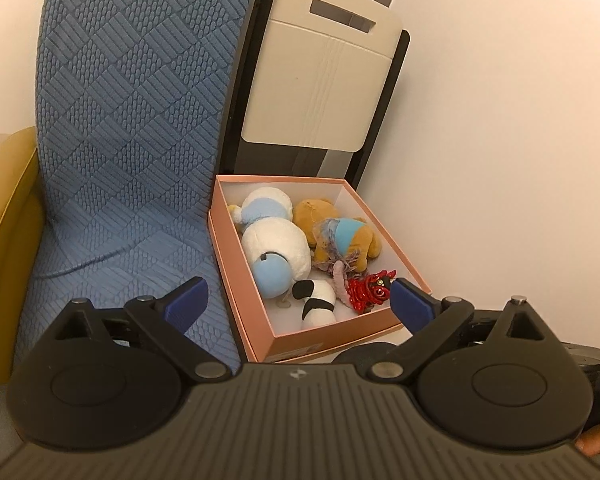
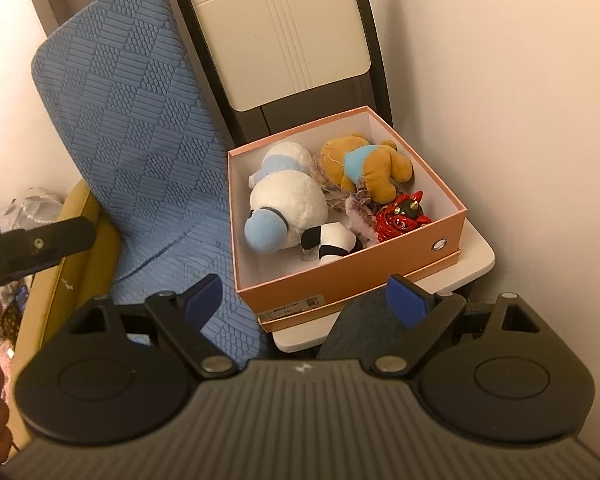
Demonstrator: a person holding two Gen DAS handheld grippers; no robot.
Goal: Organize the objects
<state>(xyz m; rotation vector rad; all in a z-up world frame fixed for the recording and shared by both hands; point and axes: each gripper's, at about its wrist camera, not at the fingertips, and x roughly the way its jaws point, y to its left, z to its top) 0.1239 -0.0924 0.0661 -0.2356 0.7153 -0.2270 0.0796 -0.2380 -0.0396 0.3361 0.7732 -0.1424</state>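
Tongs on both sides stand spread wide with nothing between their blue pads: the left tongs (image 1: 298,300) hover low in front of the pink box (image 1: 324,338), its near corner sitting just ahead between the fingers, and the right tongs (image 2: 306,300) hang a little higher over the same box's near wall. Inside the box, nearest the tongs, lies a small black-and-white plush (image 2: 334,242), with a red mask-like toy (image 2: 402,216) to its right against the right wall. Beyond them a big white and pale-blue plush (image 2: 288,200) fills the left half, and a tan bear in a light-blue top (image 2: 370,166) lies face down in the far right corner; a frayed purple-grey thing between them is too tangled to name. The box rests on a small white bench (image 2: 478,258) beside the wall. Left of the tongs runs a blue quilted cushion (image 1: 128,128), and behind the box stands a white folded panel (image 1: 320,80) in a dark frame.
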